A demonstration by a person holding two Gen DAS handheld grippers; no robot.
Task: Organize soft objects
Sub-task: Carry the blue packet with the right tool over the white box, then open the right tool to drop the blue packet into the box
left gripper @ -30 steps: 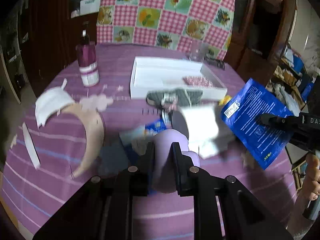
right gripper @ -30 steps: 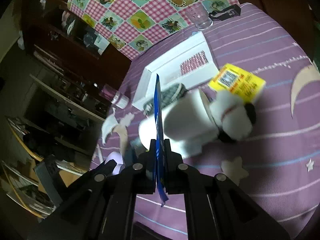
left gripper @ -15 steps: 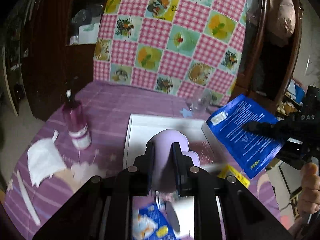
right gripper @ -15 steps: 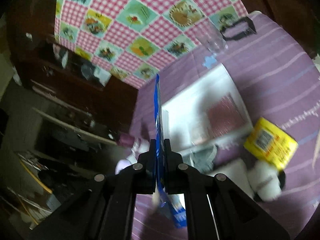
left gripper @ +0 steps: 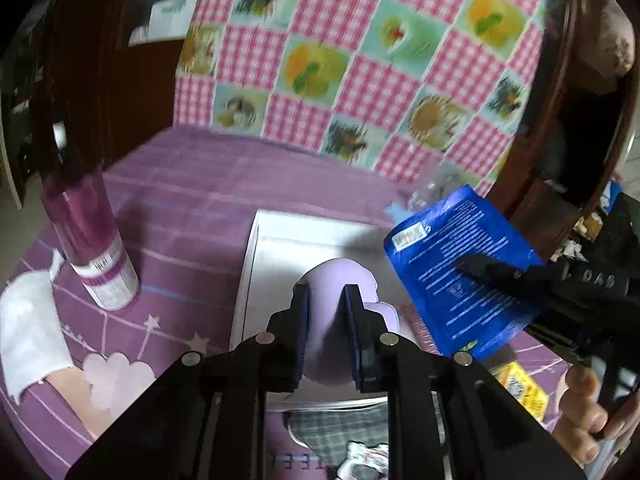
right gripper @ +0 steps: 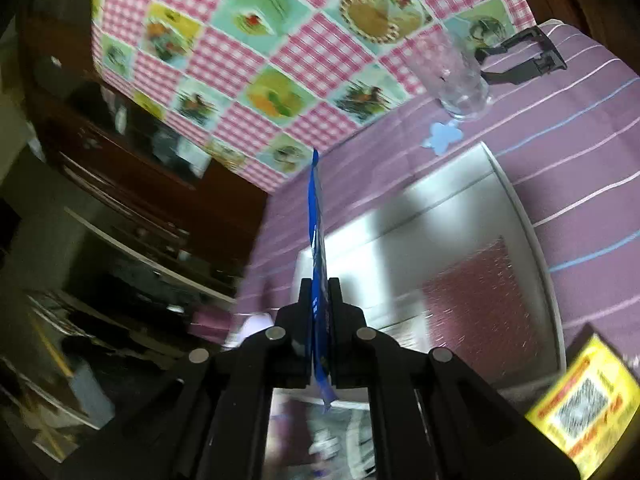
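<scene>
My left gripper [left gripper: 326,300] is shut on a lilac soft toy [left gripper: 340,280] and holds it above the near end of the white tray [left gripper: 256,248]. My right gripper [right gripper: 319,292] is shut on a blue packet [right gripper: 316,216], seen edge-on; in the left wrist view the blue packet [left gripper: 452,264] hangs over the tray's right side. The tray [right gripper: 516,200] holds a pink glittery piece [right gripper: 480,300]. A grey checked soft item [left gripper: 336,428] lies in front of the tray.
A purple bottle [left gripper: 92,240] stands left of the tray. A white face mask [left gripper: 28,328] and a beige headband [left gripper: 76,392] lie at the left. A yellow box [right gripper: 580,404] sits right of the tray. A clear glass [right gripper: 456,76] and a black clip [right gripper: 520,56] stand beyond it.
Both grippers have moved forward toward the tray with their loads. The lilac toy now hangs over the tray's near end and the blue packet over its right side.
</scene>
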